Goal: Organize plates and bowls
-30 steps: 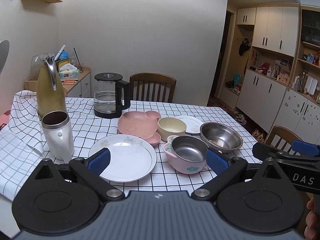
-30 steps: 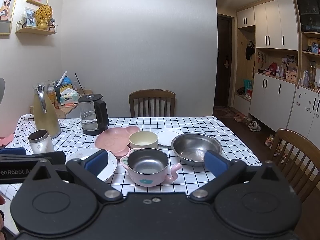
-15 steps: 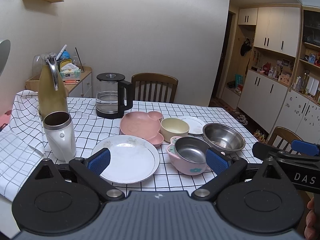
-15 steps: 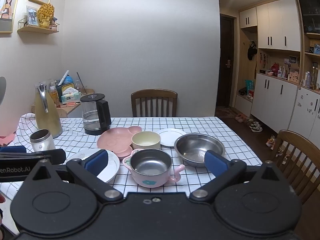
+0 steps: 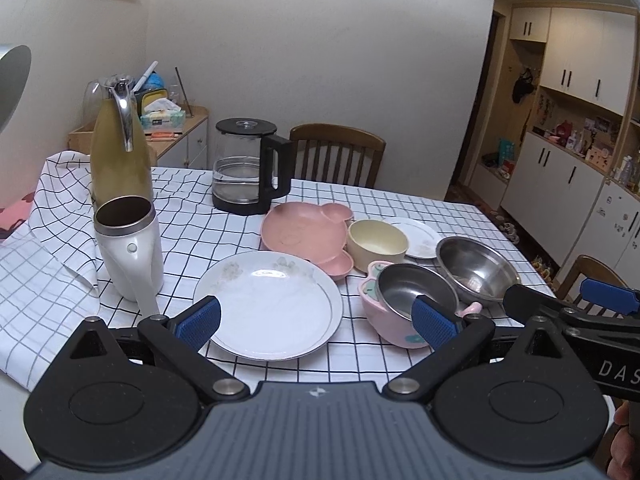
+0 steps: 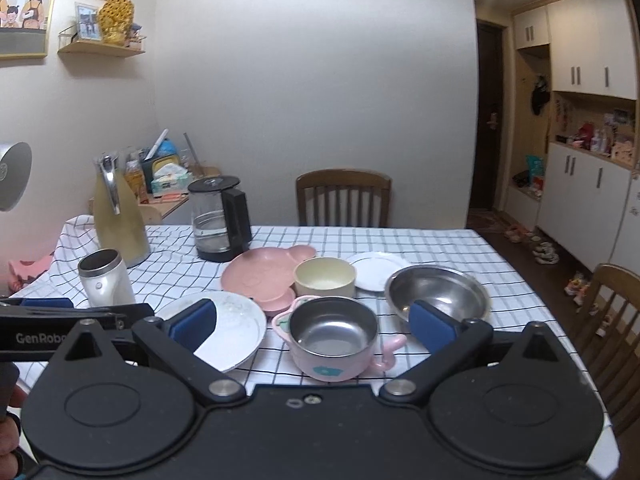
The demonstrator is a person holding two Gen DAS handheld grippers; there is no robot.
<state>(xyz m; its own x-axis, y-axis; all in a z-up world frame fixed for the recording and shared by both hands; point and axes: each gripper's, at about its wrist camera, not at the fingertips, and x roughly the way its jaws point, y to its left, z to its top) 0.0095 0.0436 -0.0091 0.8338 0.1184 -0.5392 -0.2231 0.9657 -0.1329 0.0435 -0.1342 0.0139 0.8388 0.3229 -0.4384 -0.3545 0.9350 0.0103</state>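
On the checked tablecloth lie a large white plate (image 5: 269, 304) (image 6: 232, 324), a pink bear-shaped plate (image 5: 302, 232) (image 6: 260, 274), a cream bowl (image 5: 376, 242) (image 6: 325, 278), a small white plate (image 5: 418, 232) (image 6: 376, 268), a steel bowl (image 5: 476, 270) (image 6: 438, 292) and a pink two-handled bowl with a steel liner (image 5: 404, 300) (image 6: 334, 334). My left gripper (image 5: 316, 320) is open and empty above the near edge of the large plate. My right gripper (image 6: 312, 326) is open and empty, its fingers either side of the pink bowl, short of it.
A glass kettle (image 5: 248, 166), a tall yellow jug (image 5: 118, 152) and a white steel-rimmed cup (image 5: 130, 248) stand at the table's left and back. Wooden chairs stand behind the table (image 6: 344, 198) and at the right (image 6: 616, 312). White cupboards line the right wall.
Both grippers have moved forward and lower toward the dishes, so the dishes look nearer. Both stay open. No dish has moved.
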